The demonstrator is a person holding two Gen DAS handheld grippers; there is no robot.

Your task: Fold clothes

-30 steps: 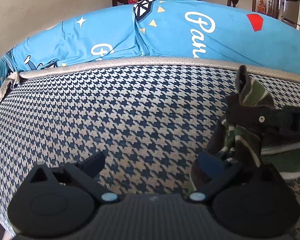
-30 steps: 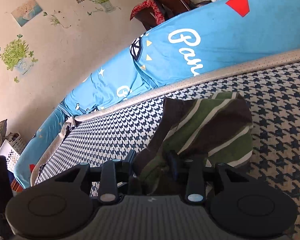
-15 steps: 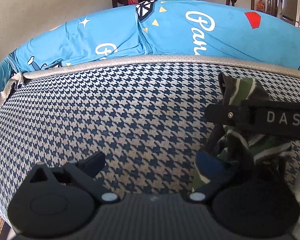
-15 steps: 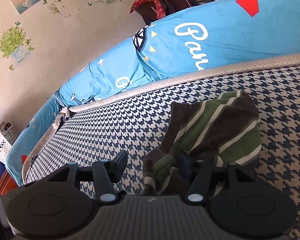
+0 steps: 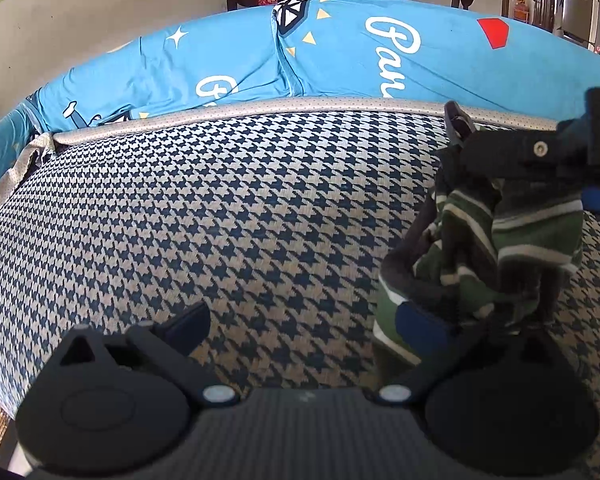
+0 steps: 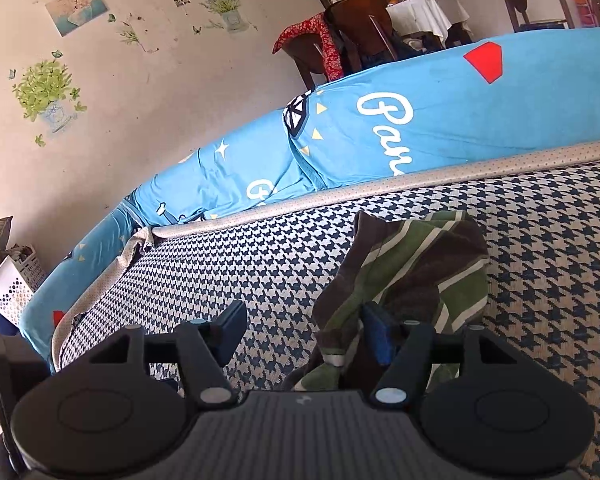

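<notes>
A green, brown and white striped garment point(image 6: 420, 264) lies bunched on the houndstooth mattress point(image 6: 260, 264). My right gripper point(image 6: 304, 328) is open. The near end of the cloth is heaped against and over its right finger point(image 6: 376, 336), and bare mattress shows between the fingers. In the left wrist view the garment point(image 5: 480, 248) stands crumpled at the right, with a finger of the right gripper point(image 5: 520, 152) across its top. My left gripper point(image 5: 300, 324) is open, with mattress between its fingers. Its right finger point(image 5: 416, 328) touches the garment's lower edge.
A blue printed bolster point(image 5: 340, 52) runs along the mattress's far edge, behind a grey piped border point(image 5: 260, 108). Behind it stand wooden chairs with a red cloth point(image 6: 320, 40) and a stickered wall. A white perforated basket point(image 6: 8, 284) sits at the far left.
The right gripper's fingers have spread apart; a second ago they were close together with the cloth between them. The left gripper stays open in place.
</notes>
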